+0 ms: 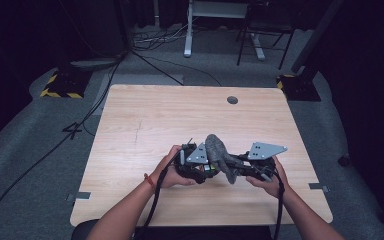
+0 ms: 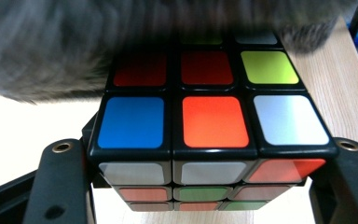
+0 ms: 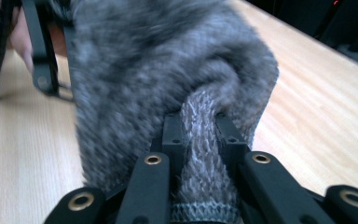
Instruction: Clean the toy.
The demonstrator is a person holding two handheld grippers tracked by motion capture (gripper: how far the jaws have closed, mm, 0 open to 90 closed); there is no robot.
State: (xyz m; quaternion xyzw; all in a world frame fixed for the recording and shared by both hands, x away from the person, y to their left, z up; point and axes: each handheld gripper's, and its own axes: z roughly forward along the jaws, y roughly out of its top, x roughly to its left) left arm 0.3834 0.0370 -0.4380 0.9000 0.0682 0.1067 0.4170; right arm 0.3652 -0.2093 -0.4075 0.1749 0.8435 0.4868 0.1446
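Gripping cube (image 2: 209, 135), sock (image 3: 177, 84) (colours up close)

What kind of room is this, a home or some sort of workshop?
Probably a lab or recording studio rather than a home. A bare wooden table stands on grey carpet among dark curtains, cables trail over the floor, and yellow-and-black striped stand bases sit behind it.

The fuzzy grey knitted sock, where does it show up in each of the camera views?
High view: the fuzzy grey knitted sock arches between the two grippers, near the table's front middle.
Left gripper view: it hangs blurred across the top, draping the scrambled puzzle cube.
Right gripper view: it bulges centre frame, its cuff pinched in the jaws.
Shared landmark: the light wooden table.
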